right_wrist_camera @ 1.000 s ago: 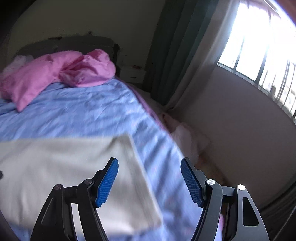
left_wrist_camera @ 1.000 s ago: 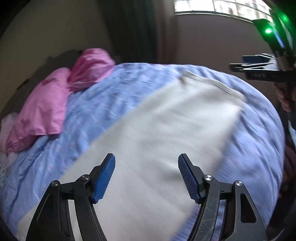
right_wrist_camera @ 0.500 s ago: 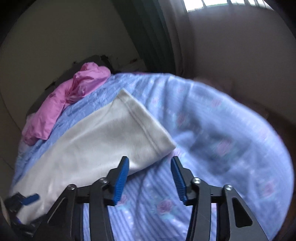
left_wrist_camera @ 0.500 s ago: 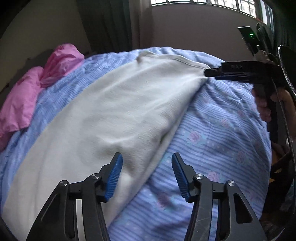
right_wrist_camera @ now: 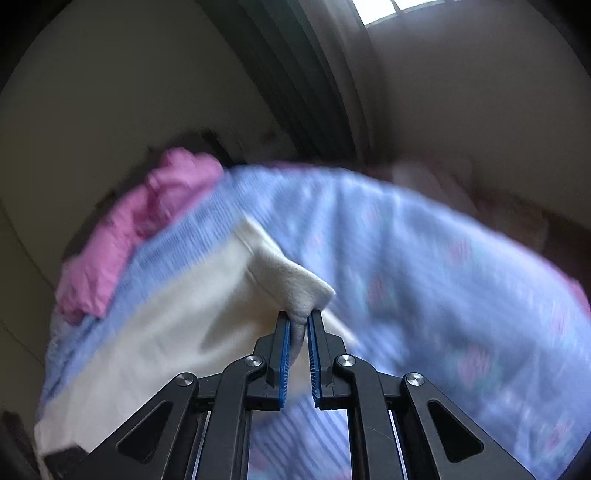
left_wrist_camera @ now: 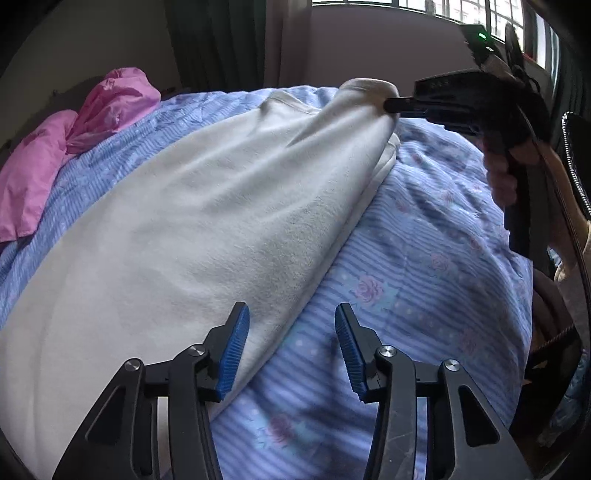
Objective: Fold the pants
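Note:
The cream pants (left_wrist_camera: 192, 221) lie lengthwise on the blue floral bedsheet (left_wrist_camera: 424, 266). My left gripper (left_wrist_camera: 291, 347) is open, low over the pants' near edge, with the edge running between its blue pads. My right gripper (right_wrist_camera: 298, 325) is shut on the pants' far corner (right_wrist_camera: 295, 288) and lifts it off the sheet. In the left wrist view the right gripper (left_wrist_camera: 395, 105) pinches that raised corner at the upper right. The cloth rises in a ridge toward it.
Pink bedding (left_wrist_camera: 74, 140) is bunched at the head of the bed, also in the right wrist view (right_wrist_camera: 140, 225). Dark curtains (left_wrist_camera: 218, 44) and a window (left_wrist_camera: 443, 5) stand behind. The bed's edge and a dark chair (left_wrist_camera: 576, 166) are at the right.
My right gripper has closed on the pants' corner and raised it. My left gripper has moved down to the pants' near edge and narrowed a little, still open.

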`<state>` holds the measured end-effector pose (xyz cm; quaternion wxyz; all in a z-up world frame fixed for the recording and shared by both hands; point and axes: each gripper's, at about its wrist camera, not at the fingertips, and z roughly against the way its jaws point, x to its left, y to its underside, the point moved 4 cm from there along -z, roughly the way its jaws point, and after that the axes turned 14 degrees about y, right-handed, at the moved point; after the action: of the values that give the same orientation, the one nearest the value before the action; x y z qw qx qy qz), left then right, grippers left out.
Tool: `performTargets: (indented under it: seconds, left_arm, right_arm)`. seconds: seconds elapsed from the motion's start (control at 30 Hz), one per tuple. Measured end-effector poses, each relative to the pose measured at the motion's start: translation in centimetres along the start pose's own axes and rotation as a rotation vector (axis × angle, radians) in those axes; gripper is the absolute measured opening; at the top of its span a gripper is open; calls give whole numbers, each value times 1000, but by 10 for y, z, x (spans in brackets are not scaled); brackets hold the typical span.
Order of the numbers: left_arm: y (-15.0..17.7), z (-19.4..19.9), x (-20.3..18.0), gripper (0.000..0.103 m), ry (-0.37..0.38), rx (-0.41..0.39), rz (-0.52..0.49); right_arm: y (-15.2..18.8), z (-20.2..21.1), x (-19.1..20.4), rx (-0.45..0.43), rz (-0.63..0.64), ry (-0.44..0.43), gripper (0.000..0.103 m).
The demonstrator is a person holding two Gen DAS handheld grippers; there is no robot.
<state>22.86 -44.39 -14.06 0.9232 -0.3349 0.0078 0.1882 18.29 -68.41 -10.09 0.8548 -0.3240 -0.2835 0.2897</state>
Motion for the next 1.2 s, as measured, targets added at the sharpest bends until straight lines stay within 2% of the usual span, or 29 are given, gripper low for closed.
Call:
performTargets:
  seconds: [0.1, 0.17, 0.23, 0.33, 0.43, 0.47, 0.53, 0.63, 0.73, 0.77, 0.8, 0.83, 0.87, 0.9, 0.93, 0.97, 1.03, 1.07, 1.1, 1.13, 1.2]
  left_arm:
    - [1, -4, 0, 50, 2, 7, 17]
    - [1, -2, -3, 53, 5, 6, 8]
    - [1, 1, -8, 56, 17, 6, -3]
    - [1, 8, -16, 56, 33, -17, -21]
    - [-4, 16, -19, 56, 21, -48, -20]
    - [-6, 18, -18, 56, 13, -56, -14]
    - [-10, 23, -17, 56, 1, -76, -3]
    - [-17, 25, -14, 56, -10, -87, -2]
    - [-20, 25, -10, 56, -13, -93, 20]
    - [-20, 24, -8, 56, -13, -94, 38]
    - [-20, 24, -7, 56, -8, -94, 54]
    - [-20, 24, -6, 56, -2, -93, 70]
    - [-19, 25, -4, 56, 7, -92, 88]
    - [-19, 28, -4, 56, 27, -100, 99]
    - [-18, 33, -6, 57, 49, -117, 96]
    - [-19, 35, -7, 61, 54, -124, 90]
    - [-19, 37, -8, 67, 48, -130, 78]
    - [-19, 35, -8, 66, 37, -121, 81]
    - [-19, 33, -8, 66, 29, -109, 88]
    - [-18, 30, -7, 66, 27, -100, 94]
    - [-15, 27, -11, 66, 32, -85, 81]
  right_arm:
    - [0, -23, 3, 93, 18, 22, 11]
    - [11, -33, -7, 138, 2, 70, 20]
    - [20, -31, -21, 136, -60, 91, 48]
    - [32, -19, -33, 135, -147, 56, 50]
    - [33, -9, -29, 120, -204, -59, 59]
    - [33, -15, -26, 155, -238, -107, 59]
    - [35, -28, -24, 206, -286, -150, 59]
    - [41, -45, -23, 224, -333, -123, 60]
    - [41, -53, -23, 208, -389, -138, 67]
    - [39, -56, -22, 199, -399, -123, 67]
    - [38, -58, -23, 201, -405, -102, 62]
    - [38, -60, -23, 210, -406, -77, 38]
    - [36, -62, -23, 218, -401, -50, 28]
    - [36, -59, -24, 230, -406, -63, 19]
    - [34, -51, -26, 222, -421, -87, 18]
    - [30, -28, -28, 164, -417, -98, 18]
    - [25, 11, -35, 67, -390, -89, 17]
    - [26, 15, -36, 52, -383, -71, 17]
    - [26, 10, -37, 72, -378, -44, 17]
    - [33, -6, -41, 140, -390, 9, 17]
    - [45, -28, -47, 208, -418, 39, 17]
